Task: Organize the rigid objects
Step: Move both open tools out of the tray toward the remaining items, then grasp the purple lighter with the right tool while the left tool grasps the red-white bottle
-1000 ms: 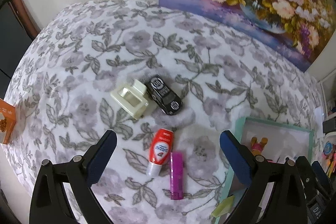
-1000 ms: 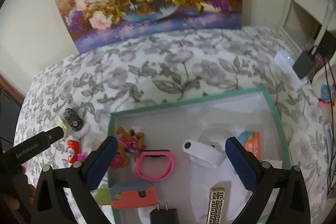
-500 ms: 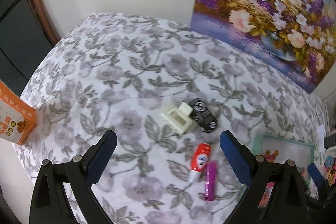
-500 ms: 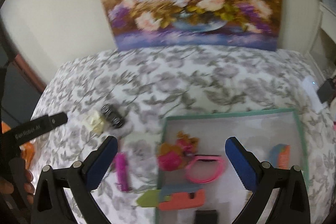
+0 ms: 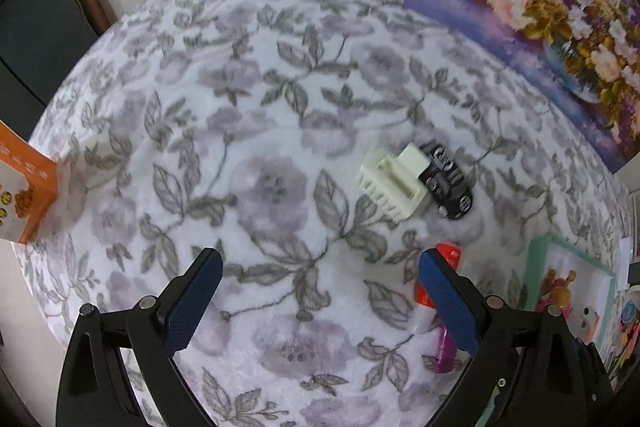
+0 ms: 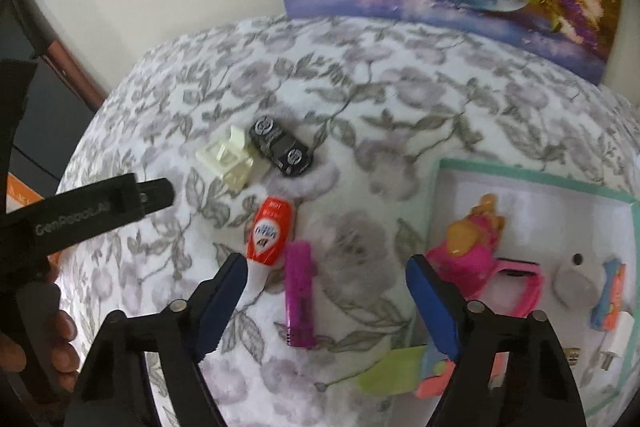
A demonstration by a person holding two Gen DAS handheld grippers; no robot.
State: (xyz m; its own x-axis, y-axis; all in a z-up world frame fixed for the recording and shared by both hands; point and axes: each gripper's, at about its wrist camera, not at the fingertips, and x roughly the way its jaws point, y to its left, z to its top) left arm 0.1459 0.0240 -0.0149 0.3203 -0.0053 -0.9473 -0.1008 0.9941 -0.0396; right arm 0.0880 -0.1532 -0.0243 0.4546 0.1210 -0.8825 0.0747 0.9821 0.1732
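Observation:
On the flowered cloth lie a cream plastic piece (image 6: pixel 228 159), a black toy car (image 6: pixel 280 147), a red-capped bottle (image 6: pixel 270 233) and a purple stick (image 6: pixel 300 299). My right gripper (image 6: pixel 328 291) hovers over the purple stick, which shows between its jaws; the jaws are closing and the pads do not press on it. My left gripper (image 5: pixel 320 287) is open over bare cloth, left of the cream piece (image 5: pixel 390 183) and car (image 5: pixel 448 181). Its right finger hides part of the red bottle (image 5: pixel 446 253) and the purple stick (image 5: pixel 444 351).
A teal-rimmed tray (image 6: pixel 520 171) at right holds a pink toy, a pink band, a white earbud case and other small things. An orange box (image 5: pixel 24 187) stands at the cloth's left edge. A flower painting (image 5: pixel 540 7) leans against the back wall. A hand (image 6: pixel 40 339) holds the left gripper.
The right gripper has swung left from over the tray to over the purple stick and red bottle, and its jaws have narrowed. The left gripper has shifted left, away from the objects.

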